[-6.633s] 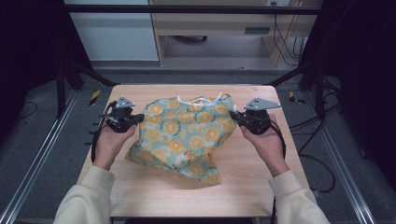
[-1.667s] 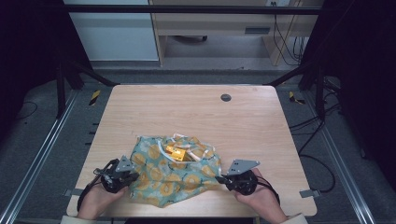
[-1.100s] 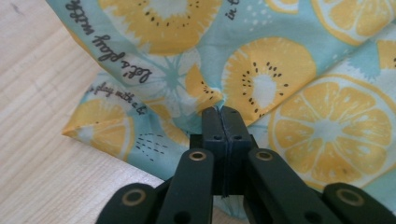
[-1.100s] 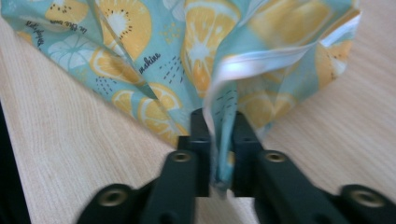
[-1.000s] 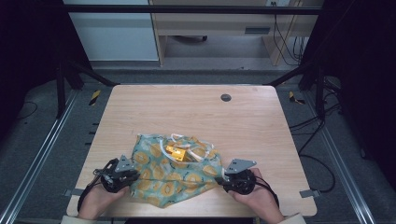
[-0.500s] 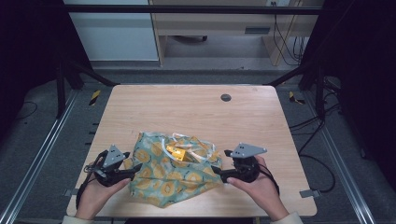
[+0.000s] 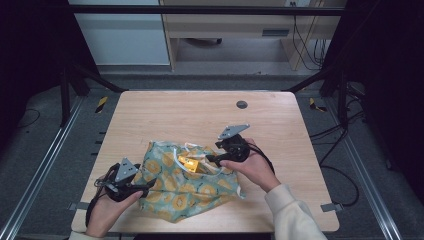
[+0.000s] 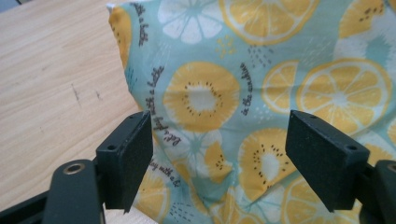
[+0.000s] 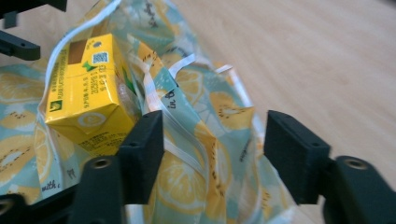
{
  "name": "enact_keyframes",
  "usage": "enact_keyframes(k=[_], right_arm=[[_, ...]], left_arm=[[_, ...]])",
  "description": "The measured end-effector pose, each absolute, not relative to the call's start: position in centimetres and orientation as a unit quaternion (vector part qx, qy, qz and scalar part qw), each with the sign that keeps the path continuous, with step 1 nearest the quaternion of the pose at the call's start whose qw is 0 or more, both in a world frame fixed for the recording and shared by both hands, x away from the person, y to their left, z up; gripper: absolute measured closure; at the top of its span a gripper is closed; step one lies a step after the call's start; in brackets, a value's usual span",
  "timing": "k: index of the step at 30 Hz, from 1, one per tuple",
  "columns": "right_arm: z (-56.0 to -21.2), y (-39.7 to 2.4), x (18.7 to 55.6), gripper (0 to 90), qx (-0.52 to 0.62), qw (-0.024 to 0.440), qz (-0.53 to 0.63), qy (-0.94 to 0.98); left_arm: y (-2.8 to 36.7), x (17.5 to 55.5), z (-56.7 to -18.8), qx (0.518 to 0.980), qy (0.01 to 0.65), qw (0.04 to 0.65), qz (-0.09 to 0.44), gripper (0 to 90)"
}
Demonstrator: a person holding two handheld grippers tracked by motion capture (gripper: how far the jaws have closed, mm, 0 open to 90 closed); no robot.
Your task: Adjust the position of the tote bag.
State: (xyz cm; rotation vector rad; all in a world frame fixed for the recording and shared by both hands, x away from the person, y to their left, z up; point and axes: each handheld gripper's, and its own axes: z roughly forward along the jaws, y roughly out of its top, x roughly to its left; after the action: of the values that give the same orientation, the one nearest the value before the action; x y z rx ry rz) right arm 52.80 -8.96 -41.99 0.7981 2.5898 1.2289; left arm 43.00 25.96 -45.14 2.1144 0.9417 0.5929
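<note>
The lemon-print bag (image 7: 187,182) is lying at the surface's (image 7: 165,112) six o'clock, the yellow juice carton (image 9: 86,100) already sitting in its mouth. Left tool (image 8: 219,158) has just been opening, released over the fabric; right tool (image 9: 215,154), jaws just closing, is straddling the rim ungripped. Closing the bag looks left.

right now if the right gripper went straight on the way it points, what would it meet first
Probably the lemon-print cloth bag, whose fabric and white drawstring already lie between the right gripper and its open jaws; the yellow drink carton sits just left of that line.
</note>
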Motion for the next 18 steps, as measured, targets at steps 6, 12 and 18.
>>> enact_keyframes(k=[6, 12, 18], right_arm=[[-42.0, -9.0, 52.8, 79.4, 0.260, 0.087, 0.413, 0.868], [-40.1, -8.8, 51.5, 90.0, 0.254, 0.108, 0.448, 0.850], [-37.5, -7.9, 49.9, 90.0, 0.228, 0.123, 0.477, 0.840]], left_arm=[[25.9, 43.2, -45.3, 0.820, 0.375, 0.364, 0.233, 22.7], [25.7, 43.0, -45.1, 0.818, 0.375, 0.365, 0.238, 22.7], [26.2, 42.9, -44.2, 0.804, 0.380, 0.384, 0.249, 22.8]])
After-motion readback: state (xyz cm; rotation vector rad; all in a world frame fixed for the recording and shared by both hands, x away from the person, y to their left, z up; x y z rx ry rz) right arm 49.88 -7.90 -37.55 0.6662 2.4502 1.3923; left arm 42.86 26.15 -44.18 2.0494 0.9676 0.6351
